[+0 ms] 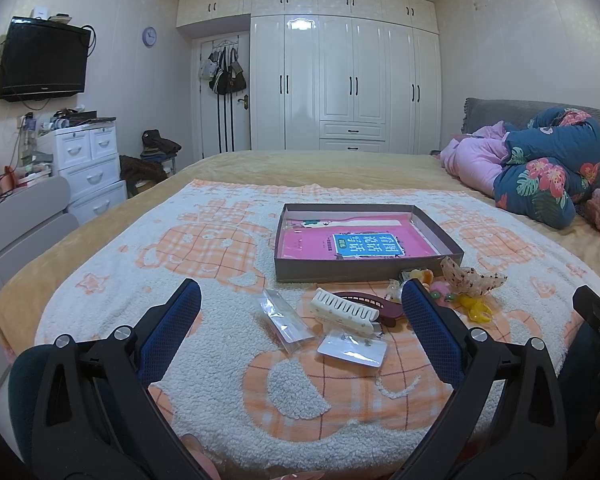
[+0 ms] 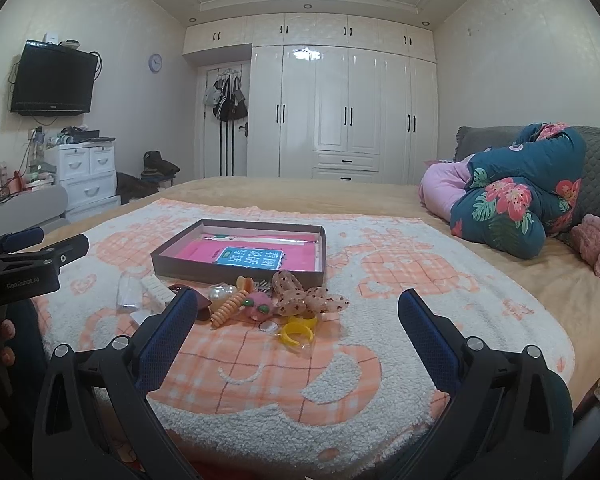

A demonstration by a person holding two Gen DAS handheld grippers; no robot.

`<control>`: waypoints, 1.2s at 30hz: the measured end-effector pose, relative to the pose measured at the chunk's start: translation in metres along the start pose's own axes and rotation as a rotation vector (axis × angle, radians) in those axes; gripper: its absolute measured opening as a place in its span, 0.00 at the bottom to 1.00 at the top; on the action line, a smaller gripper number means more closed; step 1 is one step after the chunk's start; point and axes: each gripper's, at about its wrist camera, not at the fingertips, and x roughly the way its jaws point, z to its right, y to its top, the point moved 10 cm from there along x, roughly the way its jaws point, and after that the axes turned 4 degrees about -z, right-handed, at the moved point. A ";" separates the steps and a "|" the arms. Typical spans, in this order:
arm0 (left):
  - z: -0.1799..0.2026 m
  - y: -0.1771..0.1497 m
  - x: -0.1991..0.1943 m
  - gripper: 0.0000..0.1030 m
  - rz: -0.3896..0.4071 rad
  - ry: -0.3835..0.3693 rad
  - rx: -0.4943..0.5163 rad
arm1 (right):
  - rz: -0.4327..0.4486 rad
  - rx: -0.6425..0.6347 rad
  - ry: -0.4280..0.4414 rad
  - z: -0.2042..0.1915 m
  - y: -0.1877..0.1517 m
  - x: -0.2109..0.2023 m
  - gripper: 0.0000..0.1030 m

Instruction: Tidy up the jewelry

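The jewelry pile (image 2: 272, 304) lies loose on the blanket (image 2: 380, 360), just in front of the shallow box (image 2: 236, 276). Nothing seems sorted yet. Both the left hand-held gripper (image 1: 300, 300) and right hand-held gripper (image 2: 296, 312) hover wide and empty; the next move likely calls for closing on one piece.

1. Shallow grey box (image 1: 364, 270), open, pink book inside, lies beyond the jaws.
2. White claw clip (image 1: 346, 314), flat, between the left jaws.
3. Yellow ring (image 2: 296, 330), dotted bow (image 2: 300, 294), between the right jaws.
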 end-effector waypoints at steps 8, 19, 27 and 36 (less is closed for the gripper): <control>0.001 0.000 0.000 0.89 0.000 -0.002 0.002 | 0.003 0.002 0.002 -0.001 -0.002 -0.001 0.95; 0.002 0.000 0.001 0.89 -0.001 -0.004 0.002 | -0.002 -0.001 0.003 -0.003 0.000 0.000 0.95; 0.002 0.001 0.000 0.89 -0.002 -0.004 0.003 | -0.003 -0.002 0.004 -0.004 -0.001 0.000 0.95; 0.002 0.001 0.001 0.89 -0.005 -0.002 0.004 | -0.004 -0.003 0.009 -0.004 -0.001 0.001 0.95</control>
